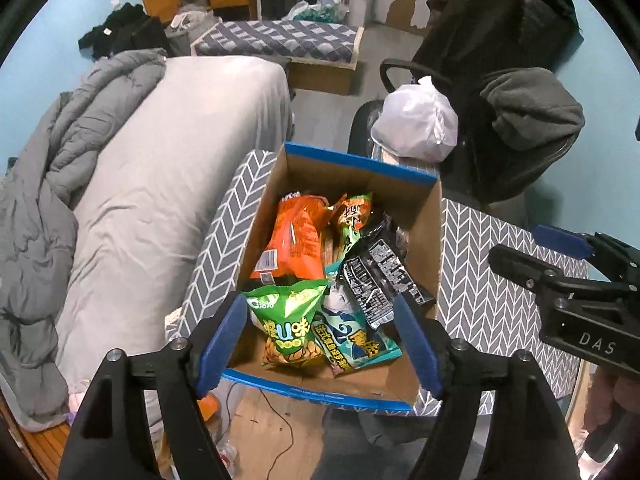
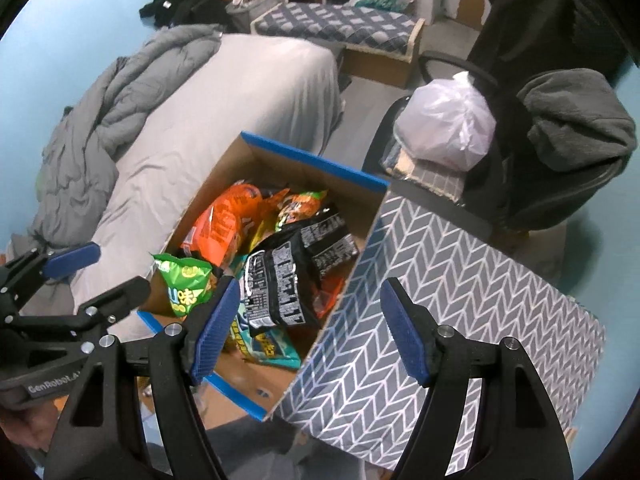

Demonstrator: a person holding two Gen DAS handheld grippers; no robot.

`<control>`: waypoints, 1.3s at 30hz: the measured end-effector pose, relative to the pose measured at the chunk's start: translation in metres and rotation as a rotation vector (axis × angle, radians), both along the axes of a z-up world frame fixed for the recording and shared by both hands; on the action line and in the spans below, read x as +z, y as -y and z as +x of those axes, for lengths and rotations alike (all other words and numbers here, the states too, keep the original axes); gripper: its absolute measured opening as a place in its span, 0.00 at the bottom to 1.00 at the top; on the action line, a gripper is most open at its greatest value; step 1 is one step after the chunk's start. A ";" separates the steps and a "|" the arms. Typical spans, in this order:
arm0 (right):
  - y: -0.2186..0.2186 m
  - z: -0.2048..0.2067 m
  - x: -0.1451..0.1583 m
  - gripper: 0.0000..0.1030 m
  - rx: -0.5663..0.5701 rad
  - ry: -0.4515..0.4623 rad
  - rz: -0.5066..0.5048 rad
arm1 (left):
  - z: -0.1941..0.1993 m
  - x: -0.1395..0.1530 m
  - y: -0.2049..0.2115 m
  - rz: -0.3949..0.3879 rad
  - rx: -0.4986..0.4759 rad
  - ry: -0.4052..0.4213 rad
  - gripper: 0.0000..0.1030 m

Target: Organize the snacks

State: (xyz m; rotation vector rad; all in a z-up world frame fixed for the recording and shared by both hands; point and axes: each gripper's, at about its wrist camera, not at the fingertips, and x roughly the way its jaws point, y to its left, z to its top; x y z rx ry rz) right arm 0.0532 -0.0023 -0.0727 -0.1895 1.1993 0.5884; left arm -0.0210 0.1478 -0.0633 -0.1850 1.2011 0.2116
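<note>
An open cardboard box (image 1: 428, 216) with blue rims stands on a grey herringbone-patterned table (image 1: 480, 240). It holds several snack bags: a green bag (image 1: 286, 320), an orange bag (image 1: 294, 236), a black bag (image 1: 376, 272) and a light blue bag (image 1: 356, 344). My left gripper (image 1: 320, 344) is open and empty, above the box's near end. My right gripper (image 2: 308, 332) is open and empty, above the box's right wall (image 2: 340, 320) and the table (image 2: 460, 300). The box also shows in the right wrist view (image 2: 280, 160), with the black bag (image 2: 280, 280) and the green bag (image 2: 186, 284).
A bed with a grey sheet (image 1: 160, 160) and a crumpled grey quilt (image 1: 48, 200) lies left of the table. An office chair (image 1: 520, 140) with dark clothes and a white plastic bag (image 1: 416, 120) stands behind the table. The right gripper's body (image 1: 580, 300) shows at the right.
</note>
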 end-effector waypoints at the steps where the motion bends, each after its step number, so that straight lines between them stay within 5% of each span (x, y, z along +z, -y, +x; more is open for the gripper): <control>1: 0.004 -0.001 0.004 0.71 -0.004 0.012 0.001 | -0.001 0.005 0.002 0.007 0.001 0.009 0.80; 15: 0.043 -0.015 0.040 0.71 -0.050 0.092 0.021 | -0.008 0.040 0.041 0.074 -0.053 0.067 0.83; 39: 0.099 -0.022 0.051 0.71 -0.113 0.086 0.054 | -0.004 0.055 0.078 0.081 -0.049 0.076 0.83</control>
